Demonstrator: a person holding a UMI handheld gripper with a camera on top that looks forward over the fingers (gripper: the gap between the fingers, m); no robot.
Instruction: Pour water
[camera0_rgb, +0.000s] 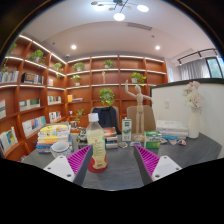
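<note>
The gripper is spread open and holds nothing; its two purple pads stand well apart above the near edge of the grey table.

The bottle of pale liquid stands upright on a red coaster, between the fingers but closer to the left one, with a gap on each side. If the fingers close now, I think the left pad touches first and may push the bottle sideways or tip it.

Right of the bottle, a small can and a glass stand further back on the table. A swing that way may knock them. The bottle's label is too small to read; no writing is legible.
</note>
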